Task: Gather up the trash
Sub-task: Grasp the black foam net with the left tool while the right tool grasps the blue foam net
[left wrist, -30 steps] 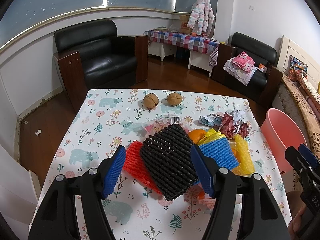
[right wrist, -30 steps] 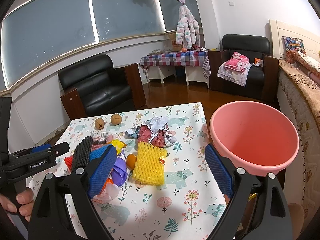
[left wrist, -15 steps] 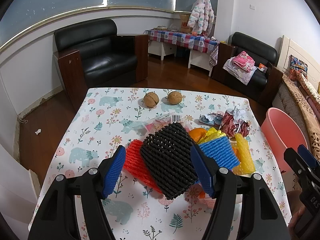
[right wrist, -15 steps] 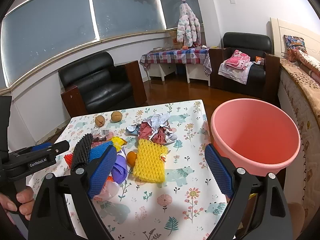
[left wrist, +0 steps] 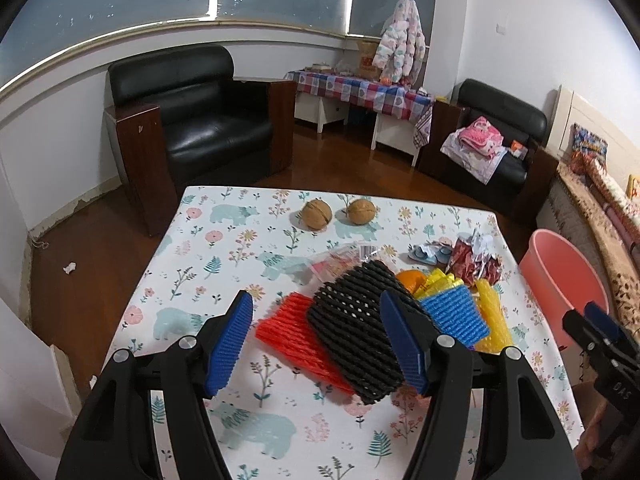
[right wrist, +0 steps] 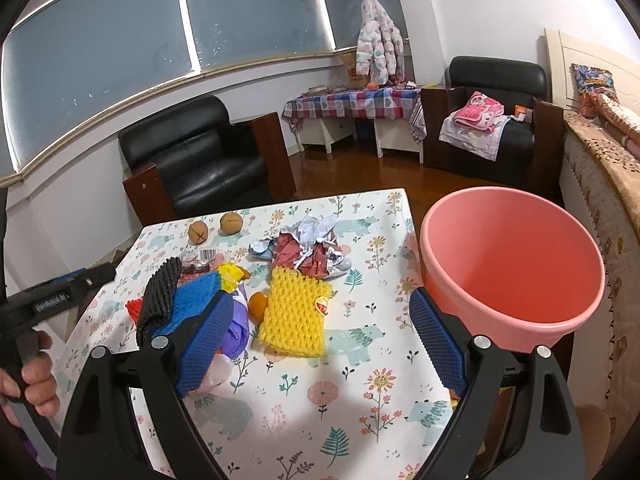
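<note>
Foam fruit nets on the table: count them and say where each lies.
4. The black net lies over the red net; the blue net is beside it, the yellow net nearest the pink bucket. Others may be hidden in the pile.

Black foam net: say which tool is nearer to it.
Left. The left tool hangs open right over the black foam net; the right tool sits open further off, over the yellow net.
</note>
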{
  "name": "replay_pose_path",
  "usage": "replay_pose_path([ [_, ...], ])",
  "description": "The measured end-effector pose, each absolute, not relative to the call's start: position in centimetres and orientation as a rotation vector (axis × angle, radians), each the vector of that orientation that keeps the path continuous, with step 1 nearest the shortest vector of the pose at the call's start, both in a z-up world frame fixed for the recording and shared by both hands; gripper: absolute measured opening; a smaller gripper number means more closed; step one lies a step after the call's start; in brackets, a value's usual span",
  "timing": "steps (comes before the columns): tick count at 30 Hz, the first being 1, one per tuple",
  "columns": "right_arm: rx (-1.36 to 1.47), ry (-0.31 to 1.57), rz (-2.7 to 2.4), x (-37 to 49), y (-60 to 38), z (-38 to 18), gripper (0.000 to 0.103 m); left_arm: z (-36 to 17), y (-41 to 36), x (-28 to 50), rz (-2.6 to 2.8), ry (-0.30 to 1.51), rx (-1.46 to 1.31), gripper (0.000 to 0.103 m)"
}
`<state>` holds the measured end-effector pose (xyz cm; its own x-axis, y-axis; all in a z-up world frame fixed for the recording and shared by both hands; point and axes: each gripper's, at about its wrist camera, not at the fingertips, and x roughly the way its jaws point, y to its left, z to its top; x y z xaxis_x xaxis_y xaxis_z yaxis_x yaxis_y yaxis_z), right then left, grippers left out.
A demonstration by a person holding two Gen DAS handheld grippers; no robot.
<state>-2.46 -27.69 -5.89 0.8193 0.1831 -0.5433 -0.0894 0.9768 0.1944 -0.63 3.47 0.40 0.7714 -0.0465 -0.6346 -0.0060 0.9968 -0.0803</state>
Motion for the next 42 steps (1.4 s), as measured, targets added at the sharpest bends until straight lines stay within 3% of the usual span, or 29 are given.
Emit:
replay_pose_path([
  [13,0.164,0.681,0.238,-0.9,-26.9,-7.6,0.085,-0.8,4.5,-3.1,-0.216,0.766,-0.161,0.065],
  [26,0.166,0.702,0.287,-0.3,-26.5,-8.1,0.084,-2.8,-1.0,2.8,-0.108,0.940,-0.246,0.065],
  [27,0.163,0.705,0.292,-0.3,-26.5,-8.2,0.084,-3.3,-0.8,2.9,-0.101,0.948,-0.237,0.062],
  [29,0.162,0.712,0.298,-0.1,-26.4,-8.4,0.084,-3.8,-0.1,2.6,-0.088,0.951,-0.243,0.043],
  [32,0.173,0.728,0.310,0.3,-26.2,-8.7,0.084,-3.9,1.2,2.3,-0.097,0.952,-0.276,0.028],
  [42,0.221,0.752,0.481,0.6,-23.3,-7.6,0.079,-2.9,3.5,0.4,-0.161,0.878,-0.308,0.022],
])
